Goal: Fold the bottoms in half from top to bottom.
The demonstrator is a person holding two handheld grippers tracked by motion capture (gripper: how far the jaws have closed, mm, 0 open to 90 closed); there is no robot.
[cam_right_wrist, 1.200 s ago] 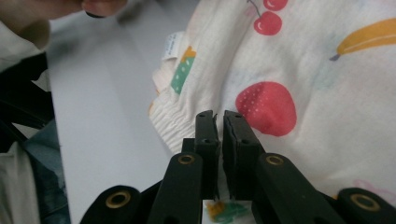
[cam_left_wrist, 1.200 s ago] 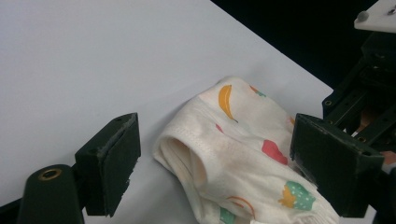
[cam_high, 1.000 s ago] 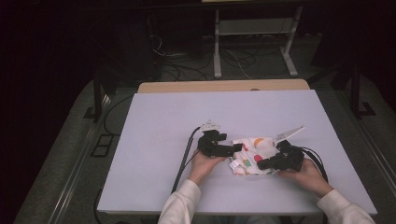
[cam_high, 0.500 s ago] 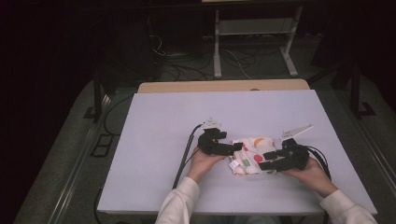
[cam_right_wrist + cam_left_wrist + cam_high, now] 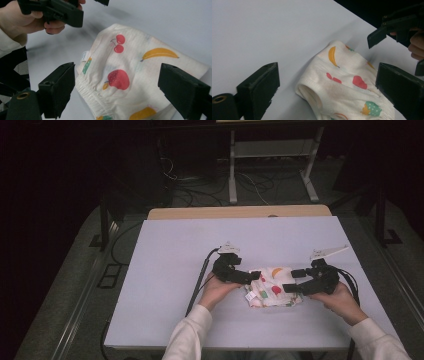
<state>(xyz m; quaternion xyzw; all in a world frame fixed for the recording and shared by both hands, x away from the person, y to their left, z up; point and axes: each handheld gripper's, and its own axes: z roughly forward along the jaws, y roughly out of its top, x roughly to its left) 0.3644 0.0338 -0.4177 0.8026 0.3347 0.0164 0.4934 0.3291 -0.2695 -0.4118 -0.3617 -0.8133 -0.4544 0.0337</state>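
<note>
Left gripper (image 5: pixel 252 276) jaws stand wide apart, having just opened further, with nothing pinched between the pads; in the left gripper view the folded garment lies on the worktop ahead of and between the two black jaws, untouched by either as far as can be seen. Right gripper (image 5: pixel 294 280) jaws likewise spread wide, having just been opening, with nothing held; in the right gripper view the cloth lies flat below the gap, clear of both pads. The item is a small pair of white fruit-print underpants (image 5: pixel 270 286), folded into a compact bundle, with banana, cherry and strawberry motifs, a ribbed elastic edge and a small white label at one side. It rests on the pale worktop (image 5: pixel 165 270), between the two grippers in the high view: left gripper tip at its upper left edge, right gripper tip at its right edge. Whether either tip grazes the fabric cannot be told from above. The person's left hand (image 5: pixel 216 290) and right hand (image 5: pixel 339 296) grasp the gripper bodies, white sleeves entering from the bottom of the high view. A black cable (image 5: pixel 198 282) trails from the left gripper toward the worktop's near edge. No containers on the worktop. Beyond its far edge, a wooden board (image 5: pixel 240 212), then dark floor with loose cables and a metal stand.
</note>
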